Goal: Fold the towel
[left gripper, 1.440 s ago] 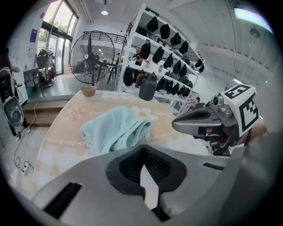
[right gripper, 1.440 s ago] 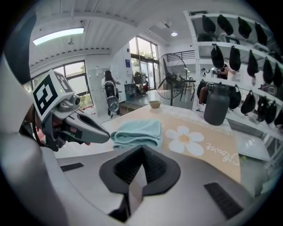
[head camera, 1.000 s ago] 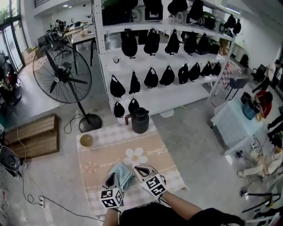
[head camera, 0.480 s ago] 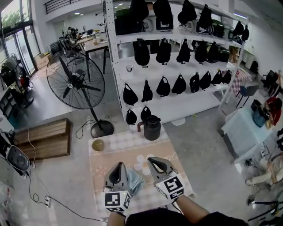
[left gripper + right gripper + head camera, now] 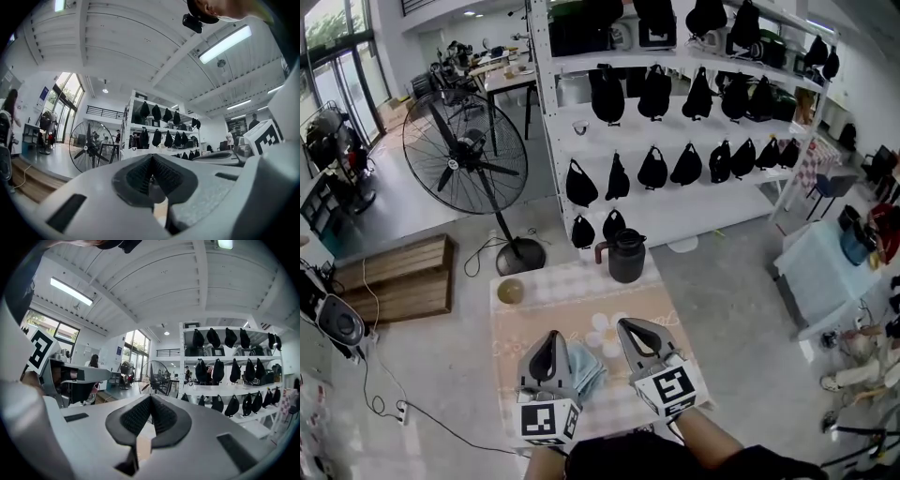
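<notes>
A tall white metal shelving unit [image 5: 694, 202] is standing across the far side, with black bags [image 5: 652, 169] hanging in rows along it. A large black pedestal fan [image 5: 465, 155] is standing on the grey concrete floor [image 5: 422, 220] to its left, beside a low brown wooden platform [image 5: 398, 281]. Daylight is coming through tall glass doors [image 5: 333, 42], and a long ceiling strip light [image 5: 225, 43] is glowing.

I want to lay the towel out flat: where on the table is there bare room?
Bare cloth lies between the bowl and the jug, and mid-table beyond the towel. The near edge is crowded: towel, left gripper, right gripper.
</notes>
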`<state>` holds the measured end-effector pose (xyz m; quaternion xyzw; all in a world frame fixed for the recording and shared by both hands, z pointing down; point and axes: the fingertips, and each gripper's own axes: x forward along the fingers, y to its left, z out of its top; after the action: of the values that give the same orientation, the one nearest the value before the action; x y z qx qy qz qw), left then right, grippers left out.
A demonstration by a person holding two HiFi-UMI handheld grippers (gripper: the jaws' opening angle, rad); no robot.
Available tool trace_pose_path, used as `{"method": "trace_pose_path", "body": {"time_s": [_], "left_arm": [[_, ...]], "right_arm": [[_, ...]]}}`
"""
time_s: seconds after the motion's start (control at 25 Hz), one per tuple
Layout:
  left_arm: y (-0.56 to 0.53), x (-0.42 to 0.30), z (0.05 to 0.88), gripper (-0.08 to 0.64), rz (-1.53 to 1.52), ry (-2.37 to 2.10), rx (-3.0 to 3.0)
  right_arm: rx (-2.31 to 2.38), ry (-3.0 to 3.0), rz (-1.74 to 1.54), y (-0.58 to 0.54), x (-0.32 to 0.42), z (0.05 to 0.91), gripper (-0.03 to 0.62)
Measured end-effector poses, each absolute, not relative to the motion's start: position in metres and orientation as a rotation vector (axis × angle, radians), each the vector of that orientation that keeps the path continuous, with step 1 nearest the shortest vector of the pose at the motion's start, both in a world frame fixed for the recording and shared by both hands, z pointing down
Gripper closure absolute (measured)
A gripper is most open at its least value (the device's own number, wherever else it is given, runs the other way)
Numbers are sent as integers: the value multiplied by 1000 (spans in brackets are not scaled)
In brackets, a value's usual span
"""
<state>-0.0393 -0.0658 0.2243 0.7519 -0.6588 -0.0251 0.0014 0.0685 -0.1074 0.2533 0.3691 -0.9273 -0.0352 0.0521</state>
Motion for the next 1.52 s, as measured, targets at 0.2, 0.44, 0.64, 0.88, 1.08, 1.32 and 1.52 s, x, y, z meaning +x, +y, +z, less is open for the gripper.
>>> {"method": "trace_pose_path", "body": {"time_s": [0.2,0.44,0.64,0.88,1.08,1.32,1.52], "left_arm": [[-59,-41,226,555,-54,-2101,2347],[-55,-49,232,556,-51,-2097,2323],[-54,-46,229,555,-61,-2094,2332],[-51,-47,226,556,-68,-2083,2336],[-53,-50,225,555,-77,-2087,2335],[-56,-51,227,557,-79,-2089,2318],[-56,-55,224,555,-78,-2095,2313]], "right_arm": [[1132,-2827,-104,-107,70,255,589],[1127,-2826,-116,-103,63,252,589],[1077,-2844,-120,-96,59,251,589],[1077,-2840,-115,-95,60,252,589],[1072,-2840,-106,-96,60,255,589],[1085,-2832,-112,-100,63,250,589],[1104,-2827,-105,-104,69,247,589]]}}
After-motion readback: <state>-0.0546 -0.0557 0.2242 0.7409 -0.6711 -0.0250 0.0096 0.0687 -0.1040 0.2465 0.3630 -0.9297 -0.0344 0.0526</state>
